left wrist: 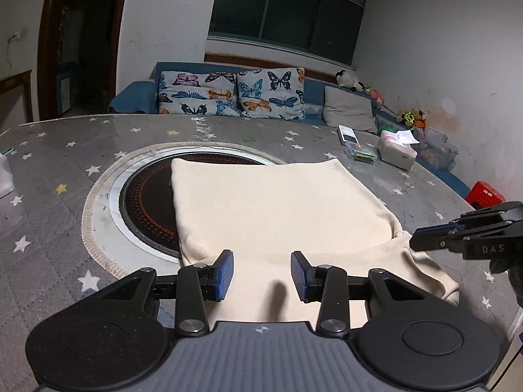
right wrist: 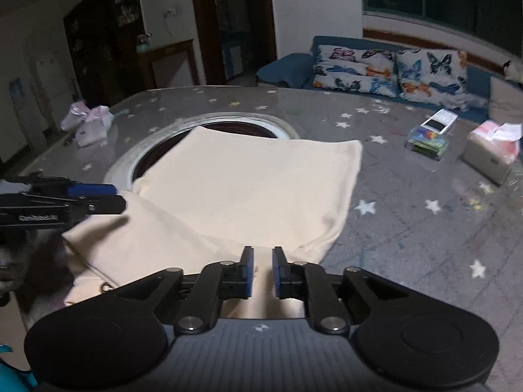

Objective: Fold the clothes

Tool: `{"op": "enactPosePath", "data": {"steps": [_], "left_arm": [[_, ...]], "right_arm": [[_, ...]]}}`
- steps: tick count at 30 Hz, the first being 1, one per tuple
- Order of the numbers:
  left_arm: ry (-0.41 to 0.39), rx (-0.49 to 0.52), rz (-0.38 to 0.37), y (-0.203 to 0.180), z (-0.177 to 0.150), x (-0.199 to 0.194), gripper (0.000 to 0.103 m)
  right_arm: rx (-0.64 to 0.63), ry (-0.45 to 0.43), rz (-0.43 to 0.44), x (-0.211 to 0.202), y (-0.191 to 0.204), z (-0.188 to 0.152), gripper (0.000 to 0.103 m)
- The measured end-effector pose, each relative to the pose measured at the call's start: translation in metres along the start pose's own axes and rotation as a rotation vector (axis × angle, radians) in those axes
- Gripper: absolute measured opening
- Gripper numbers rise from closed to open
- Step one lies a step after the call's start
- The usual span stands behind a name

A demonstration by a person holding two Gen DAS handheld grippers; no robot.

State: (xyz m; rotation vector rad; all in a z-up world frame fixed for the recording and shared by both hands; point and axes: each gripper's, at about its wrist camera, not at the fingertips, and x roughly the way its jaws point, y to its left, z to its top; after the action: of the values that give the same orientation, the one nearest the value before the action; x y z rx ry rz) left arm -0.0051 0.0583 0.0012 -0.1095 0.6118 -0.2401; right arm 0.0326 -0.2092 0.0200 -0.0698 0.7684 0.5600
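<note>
Listing my cream garment (left wrist: 281,209) partly folded on the star-patterned table (left wrist: 65,170), long axis running away from me, near hem under both grippers: left gripper (left wrist: 262,272) spread, right gripper (right wrist: 262,271) narrowly parted, neither pinching cloth.

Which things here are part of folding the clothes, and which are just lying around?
Part of the job: cream garment, left gripper, right gripper.

Lying about: tissue box, phone, small clear box, pink bags, red crate.
</note>
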Motion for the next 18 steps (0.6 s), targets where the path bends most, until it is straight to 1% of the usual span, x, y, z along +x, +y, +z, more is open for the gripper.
{"op": "enactPosePath", "data": {"steps": [1,3,5,7,9,11,14,18], "left_arm": [[0.002,0.002,0.001,0.000,0.000,0.001,0.041],[0.009,0.009,0.005,0.000,-0.001,0.003,0.041],[0.016,0.016,0.015,-0.001,-0.003,0.005,0.041],[0.019,0.018,0.030,0.000,-0.004,0.006,0.041],[0.023,0.008,0.044,0.003,-0.005,0.007,0.041],[0.024,-0.001,0.052,0.006,-0.006,0.008,0.041],[0.021,0.007,0.064,0.006,-0.007,0.008,0.041],[0.009,0.024,0.073,0.003,-0.004,0.000,0.041]], "right_arm": [[0.006,0.012,0.007,0.004,0.000,-0.001,0.029],[-0.003,0.037,0.008,0.013,0.002,-0.004,0.028],[-0.021,0.056,0.009,0.019,0.006,-0.006,0.013],[-0.065,0.029,-0.005,0.012,0.013,-0.003,0.007],[-0.088,-0.016,-0.019,0.003,0.018,0.003,0.006],[-0.106,-0.032,-0.037,0.001,0.021,0.007,0.006],[-0.075,0.024,-0.057,0.016,0.014,0.003,0.009],[-0.080,0.016,-0.067,0.011,0.010,-0.001,0.011]]}}
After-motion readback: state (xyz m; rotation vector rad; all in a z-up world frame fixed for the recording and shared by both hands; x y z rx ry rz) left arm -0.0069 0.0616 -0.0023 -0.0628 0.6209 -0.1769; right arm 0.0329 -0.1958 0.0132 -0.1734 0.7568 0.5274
